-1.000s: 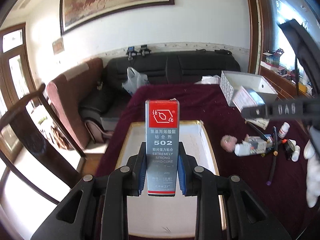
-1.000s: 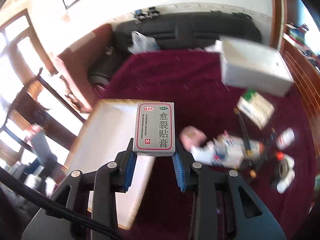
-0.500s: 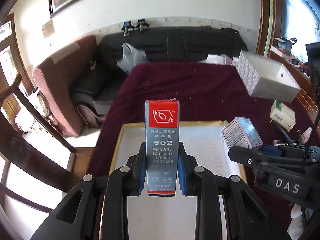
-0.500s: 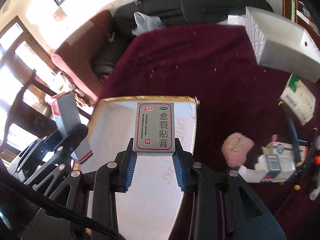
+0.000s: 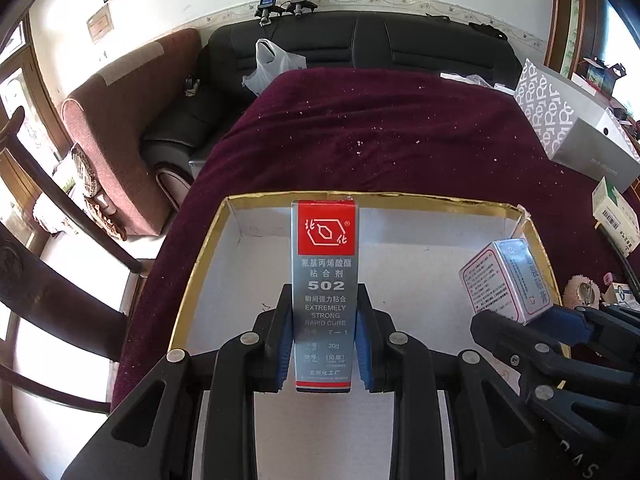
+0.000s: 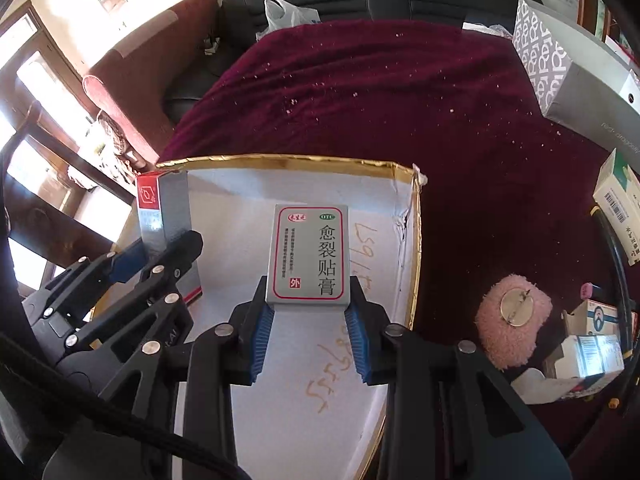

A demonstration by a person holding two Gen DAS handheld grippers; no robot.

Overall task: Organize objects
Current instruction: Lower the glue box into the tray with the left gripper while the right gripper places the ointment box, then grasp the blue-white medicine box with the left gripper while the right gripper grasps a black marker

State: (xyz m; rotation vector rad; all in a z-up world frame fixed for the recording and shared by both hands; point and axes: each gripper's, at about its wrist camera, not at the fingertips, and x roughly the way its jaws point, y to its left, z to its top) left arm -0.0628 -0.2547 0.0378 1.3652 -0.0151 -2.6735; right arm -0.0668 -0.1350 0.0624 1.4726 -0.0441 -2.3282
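Observation:
My left gripper (image 5: 324, 320) is shut on a tall grey glue box (image 5: 325, 280) with a red top marked 502, held over the left half of a shallow white tray (image 5: 408, 198) with a gold rim. From the right wrist view the same glue box (image 6: 162, 220) and left gripper (image 6: 160, 250) show at the tray's left side. My right gripper (image 6: 308, 312) is shut on a flat grey plaster box (image 6: 310, 256) with a red border, above the tray (image 6: 280, 160) near its right wall. That plaster box (image 5: 508, 280) appears at the right in the left wrist view.
The tray lies on a dark red tablecloth (image 6: 400, 92). To its right lie a pink fluffy pad (image 6: 512, 316), small medicine boxes (image 6: 588, 356), a green-white carton (image 6: 620, 200) and a large grey patterned box (image 6: 568, 68). A black sofa (image 5: 360, 48) and wooden chairs (image 5: 60, 280) stand beyond the table's edges.
Both grippers have come down and in over the tray with their boxes still held. The tray fills more of each view, and each gripper now shows in the other's view.

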